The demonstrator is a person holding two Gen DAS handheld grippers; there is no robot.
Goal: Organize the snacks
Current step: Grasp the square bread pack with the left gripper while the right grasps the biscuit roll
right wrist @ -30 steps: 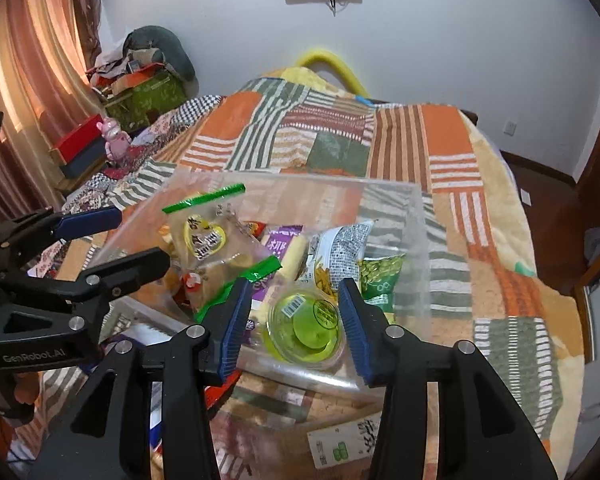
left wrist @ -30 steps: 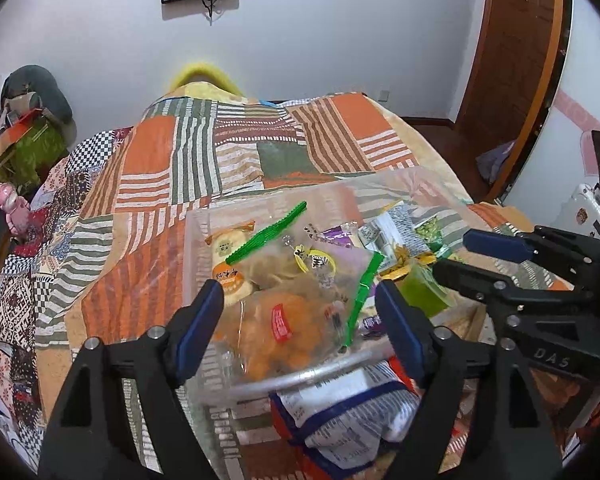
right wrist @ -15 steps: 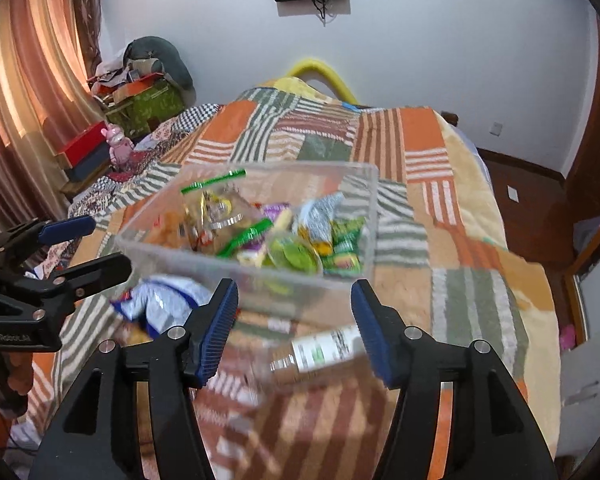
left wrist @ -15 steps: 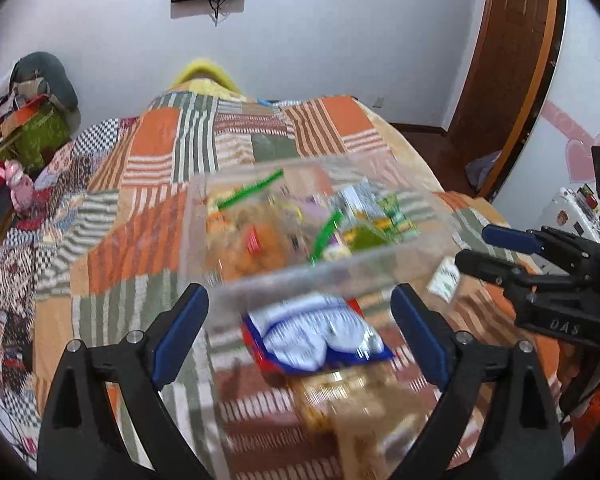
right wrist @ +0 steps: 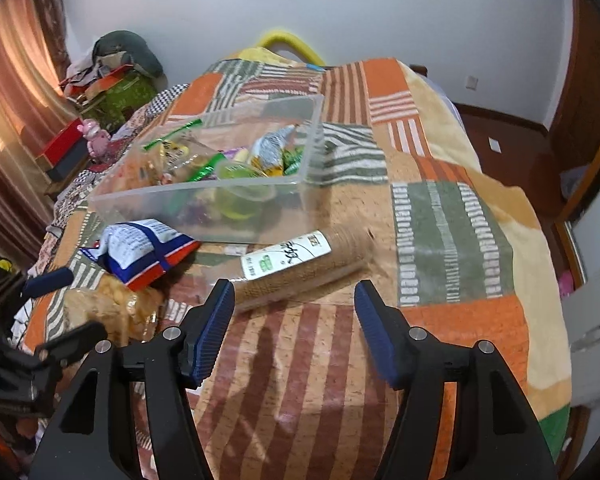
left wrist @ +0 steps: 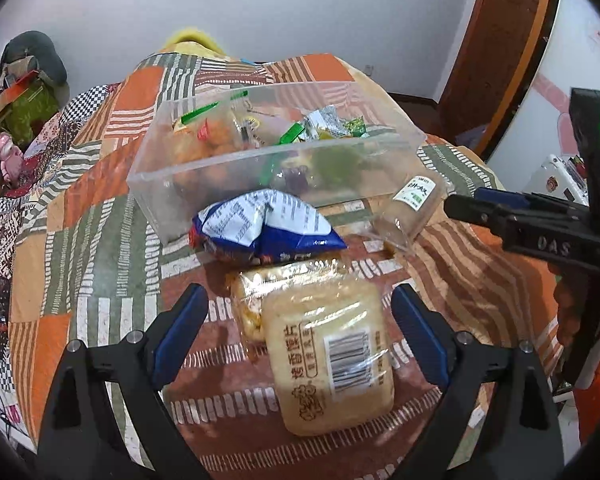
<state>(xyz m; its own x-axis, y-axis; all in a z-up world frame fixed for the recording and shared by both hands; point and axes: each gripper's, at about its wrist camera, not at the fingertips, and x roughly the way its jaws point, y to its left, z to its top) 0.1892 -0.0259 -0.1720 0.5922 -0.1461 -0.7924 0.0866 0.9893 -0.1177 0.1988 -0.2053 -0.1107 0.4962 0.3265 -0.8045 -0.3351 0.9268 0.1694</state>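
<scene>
clear bin [left wrist: 188,168]: mixed snacks, perhaps jelly cup | left gripper [left wrist: 300,332], right gripper [right wrist: 294,322]: jaws apart, empty

"DAS" – right tongs [left wrist: 556,236], "烤香馍片" – bread pack [left wrist: 328,356]

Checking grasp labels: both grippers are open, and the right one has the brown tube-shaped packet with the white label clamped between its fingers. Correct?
Not quite. The right gripper is open, but the brown tube-shaped packet lies free on the bedspread ahead of its fingertips, as the right wrist view shows. The left gripper is open too.
</scene>
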